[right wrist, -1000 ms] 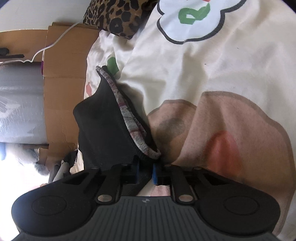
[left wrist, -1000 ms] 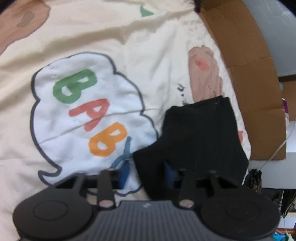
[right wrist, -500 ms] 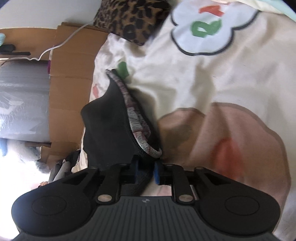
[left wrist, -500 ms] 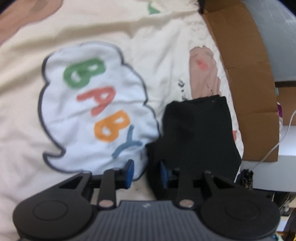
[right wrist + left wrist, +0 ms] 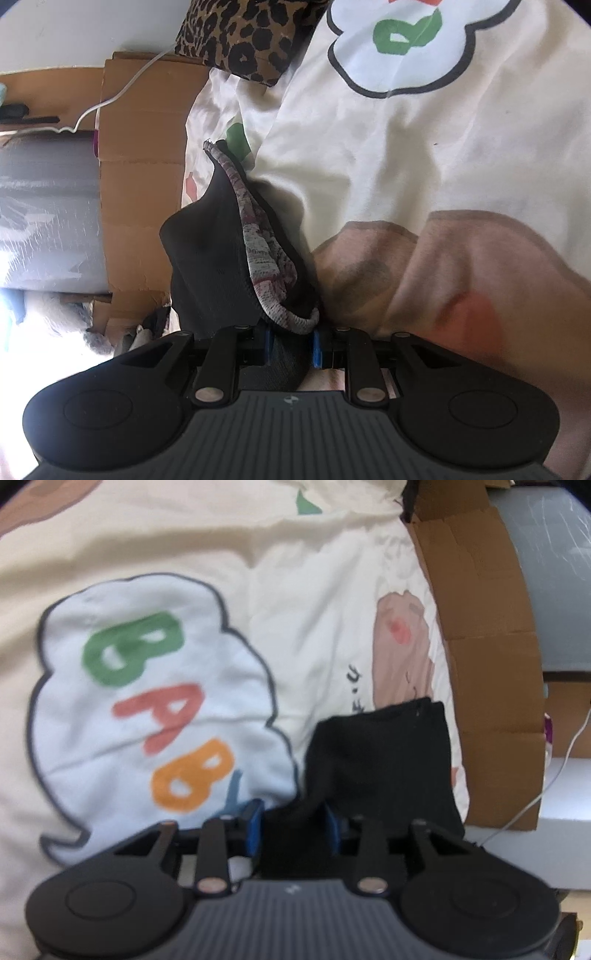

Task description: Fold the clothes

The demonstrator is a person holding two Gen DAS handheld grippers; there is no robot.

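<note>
A black garment (image 5: pixel 380 760) lies folded near the bed's right edge in the left wrist view. My left gripper (image 5: pixel 293 823) has a bunched corner of it between the blue pads, and its jaws are opening. In the right wrist view the same black garment (image 5: pixel 210 258) shows its grey patterned waistband (image 5: pixel 258 251), which runs down into my right gripper (image 5: pixel 291 347). The right jaws stand slightly apart, with the waistband's end and dark cloth loose between them.
The garment rests on a cream bedspread (image 5: pixel 229 546) printed with a "BABY" cloud (image 5: pixel 147 701). Brown cardboard (image 5: pixel 491 664) lines the bed's edge, with a white cable (image 5: pixel 122 88) over it. A leopard-print cushion (image 5: pixel 251 37) lies at the far end.
The right jaws have parted from a tight pinch on the waistband to a small gap. The left gripper has moved closer over the garment's corner, so more black cloth sits between its pads.
</note>
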